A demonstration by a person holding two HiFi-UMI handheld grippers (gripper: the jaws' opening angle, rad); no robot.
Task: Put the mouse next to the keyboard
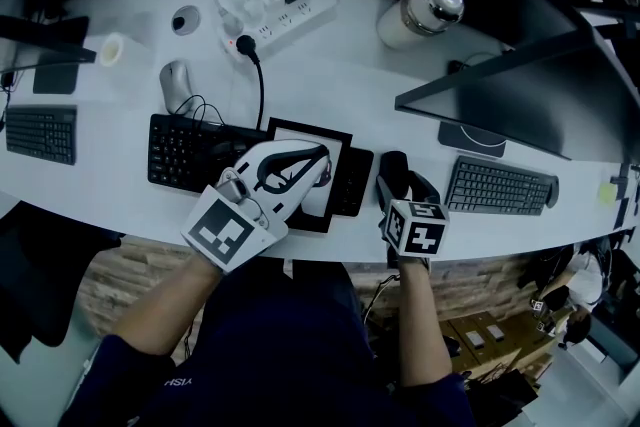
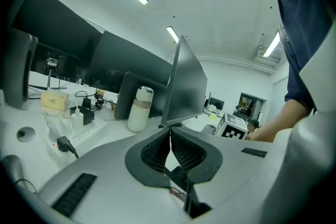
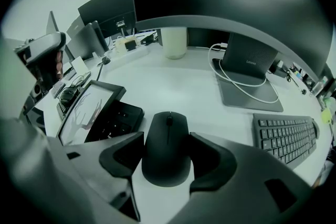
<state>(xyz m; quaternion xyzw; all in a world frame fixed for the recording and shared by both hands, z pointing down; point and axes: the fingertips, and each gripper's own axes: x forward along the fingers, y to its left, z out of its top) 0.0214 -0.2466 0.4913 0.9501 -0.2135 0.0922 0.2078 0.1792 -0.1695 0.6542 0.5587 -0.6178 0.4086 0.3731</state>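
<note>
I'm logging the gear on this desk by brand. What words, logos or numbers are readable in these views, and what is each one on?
"Lenovo": on the monitor stand, in the right gripper view.
Key legends on the grey keyboard: too small to read.
Key legends on the black keyboard: too small to read.
Print on the person's sleeve: too small and blurred to read.
Black mouse: no print visible.

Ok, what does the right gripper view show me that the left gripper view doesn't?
Only the right gripper view: the black mouse clasped on both sides by the right gripper, the black keyboard beside it, and a grey keyboard. Only the left gripper view: the left gripper, jaws together and empty, and the person's dark sleeve. Both: the white desk and the white flask.
</note>
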